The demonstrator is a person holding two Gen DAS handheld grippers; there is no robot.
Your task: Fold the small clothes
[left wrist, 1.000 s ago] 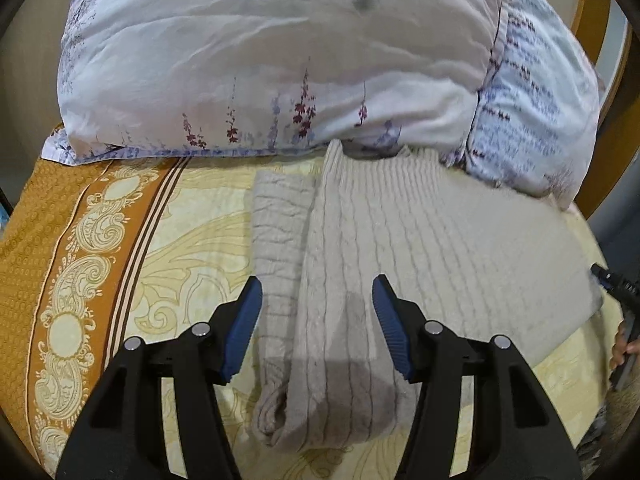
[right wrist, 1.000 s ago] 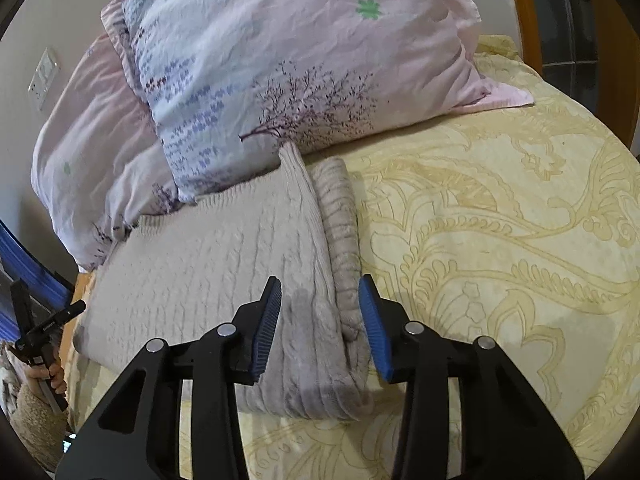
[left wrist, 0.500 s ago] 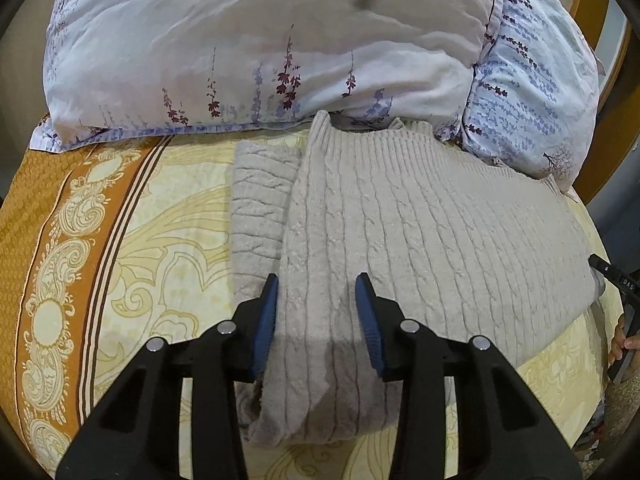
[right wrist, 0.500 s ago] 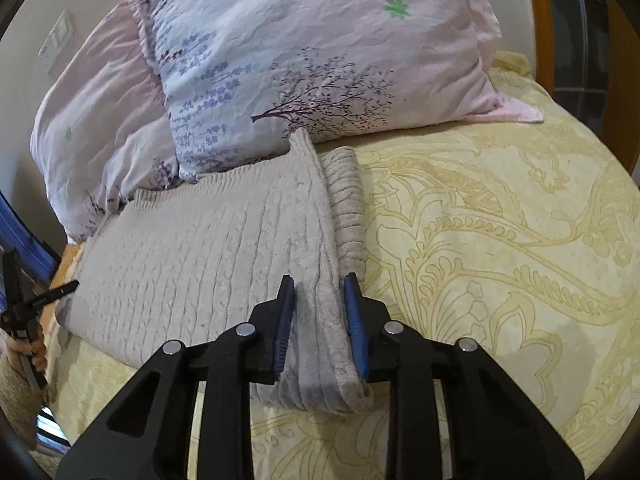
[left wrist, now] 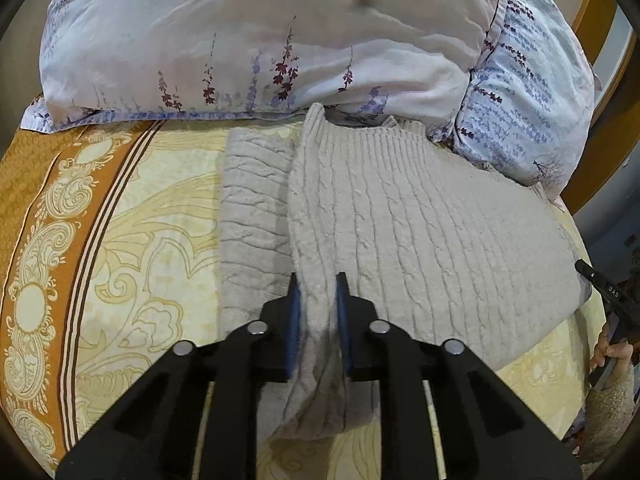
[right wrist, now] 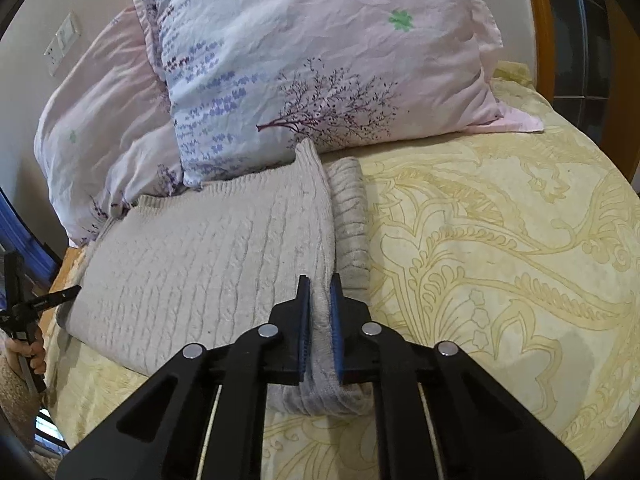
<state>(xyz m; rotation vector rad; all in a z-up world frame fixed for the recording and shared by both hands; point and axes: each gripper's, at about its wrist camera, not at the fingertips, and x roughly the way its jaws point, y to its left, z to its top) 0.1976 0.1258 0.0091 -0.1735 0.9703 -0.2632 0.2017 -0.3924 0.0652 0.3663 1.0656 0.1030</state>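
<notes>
A beige cable-knit sweater (left wrist: pixel 420 240) lies flat on the bed, one sleeve (left wrist: pixel 252 216) folded along its side. My left gripper (left wrist: pixel 318 292) is shut on the sweater's near folded edge at its left side. In the right wrist view the same sweater (right wrist: pixel 208 256) lies left of centre, and my right gripper (right wrist: pixel 320 288) is shut on its near right edge, beside the other folded sleeve (right wrist: pixel 350 216). The fabric bunches up between both pairs of blue pads.
Two floral pillows (left wrist: pixel 260 32) (right wrist: pixel 320 60) lie against the sweater's far edge. The yellow patterned bedspread (right wrist: pixel 500 260) has an orange border (left wrist: pixel 36 216) on the left. A wooden headboard (right wrist: pixel 540 20) stands at the right. A wall switch (right wrist: pixel 64 40) is at far left.
Both grippers moved forward and closed on the sweater's near edge, from open a second ago to pinching the fabric now.
</notes>
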